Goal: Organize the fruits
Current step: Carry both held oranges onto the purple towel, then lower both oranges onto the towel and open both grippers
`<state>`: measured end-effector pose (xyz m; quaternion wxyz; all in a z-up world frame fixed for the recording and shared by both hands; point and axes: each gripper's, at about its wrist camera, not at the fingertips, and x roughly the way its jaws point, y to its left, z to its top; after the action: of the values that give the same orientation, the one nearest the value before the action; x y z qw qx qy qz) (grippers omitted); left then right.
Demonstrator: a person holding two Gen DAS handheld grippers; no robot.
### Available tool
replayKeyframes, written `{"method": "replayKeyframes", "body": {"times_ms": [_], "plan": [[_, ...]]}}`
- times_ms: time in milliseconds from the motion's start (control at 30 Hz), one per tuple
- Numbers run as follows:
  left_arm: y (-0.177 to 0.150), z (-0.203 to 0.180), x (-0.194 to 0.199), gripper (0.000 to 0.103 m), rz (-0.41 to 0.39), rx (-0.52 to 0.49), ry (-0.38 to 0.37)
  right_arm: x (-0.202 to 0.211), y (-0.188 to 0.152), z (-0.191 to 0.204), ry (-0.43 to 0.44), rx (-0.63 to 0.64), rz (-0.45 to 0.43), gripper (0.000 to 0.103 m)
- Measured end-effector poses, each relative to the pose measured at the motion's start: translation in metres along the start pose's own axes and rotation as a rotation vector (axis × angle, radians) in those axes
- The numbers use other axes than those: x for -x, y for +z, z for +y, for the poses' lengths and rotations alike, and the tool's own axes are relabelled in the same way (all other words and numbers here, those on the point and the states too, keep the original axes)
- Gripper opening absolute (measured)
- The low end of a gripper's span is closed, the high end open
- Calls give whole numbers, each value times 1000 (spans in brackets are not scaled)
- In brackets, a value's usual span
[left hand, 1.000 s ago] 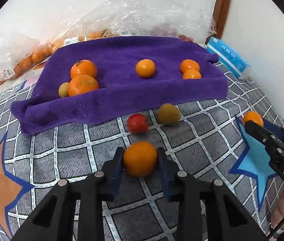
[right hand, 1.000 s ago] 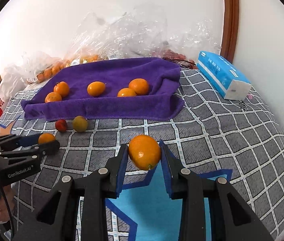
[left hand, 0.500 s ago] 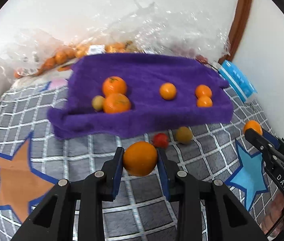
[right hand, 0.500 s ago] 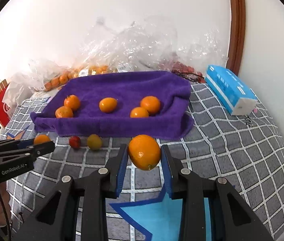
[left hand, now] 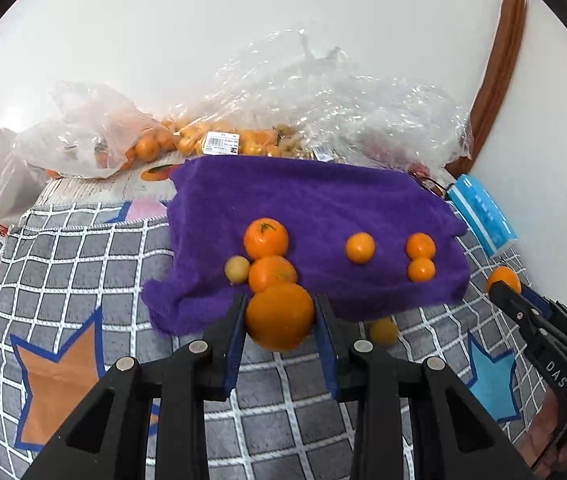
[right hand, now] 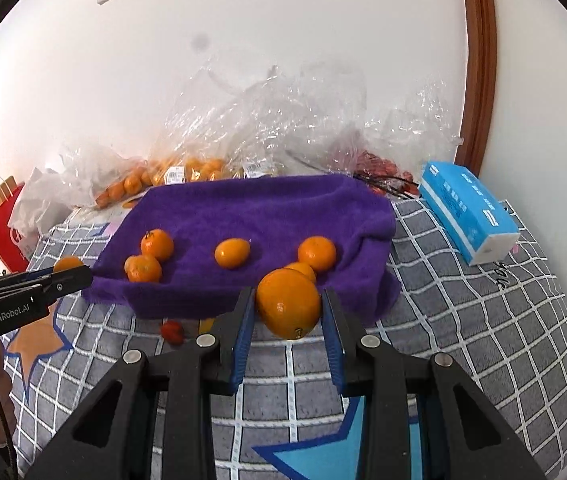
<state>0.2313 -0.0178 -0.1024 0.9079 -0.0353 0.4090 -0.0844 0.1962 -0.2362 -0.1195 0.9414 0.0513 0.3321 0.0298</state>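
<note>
My left gripper point(left hand: 280, 316) is shut on an orange point(left hand: 280, 317) and holds it in the air at the near edge of the purple towel point(left hand: 315, 200). My right gripper point(right hand: 288, 308) is shut on another orange point(right hand: 288, 303), raised near the towel's point(right hand: 259, 208) front right. On the towel lie two large oranges point(left hand: 266, 238), a small yellow-green fruit point(left hand: 237, 269) and three small oranges point(left hand: 359, 247). A yellow-green fruit point(left hand: 383, 331) and a red fruit point(right hand: 172, 330) lie on the checked cloth below the towel's edge.
Clear plastic bags of oranges point(left hand: 187, 140) are piled against the wall behind the towel. A blue tissue pack point(right hand: 468, 211) lies to the right. A red paper bag point(right hand: 1, 220) stands at the far left. The grey checked cloth point(left hand: 75, 264) has star patches.
Both grippers have lifted their oranges off the checked cloth and carried them forward toward the purple towel. The towel now looks nearer in both views.
</note>
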Motion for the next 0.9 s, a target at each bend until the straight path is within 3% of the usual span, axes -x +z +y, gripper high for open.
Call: {"method": "replayKeyframes", "body": {"times_ms": [333,900], "plan": [[6,31,-22,31,16,63,3,-33,14,4,18,-17,13,33],[19,46,-69,31,59,76,25,-109,21,25,65,20,91,33]]}}
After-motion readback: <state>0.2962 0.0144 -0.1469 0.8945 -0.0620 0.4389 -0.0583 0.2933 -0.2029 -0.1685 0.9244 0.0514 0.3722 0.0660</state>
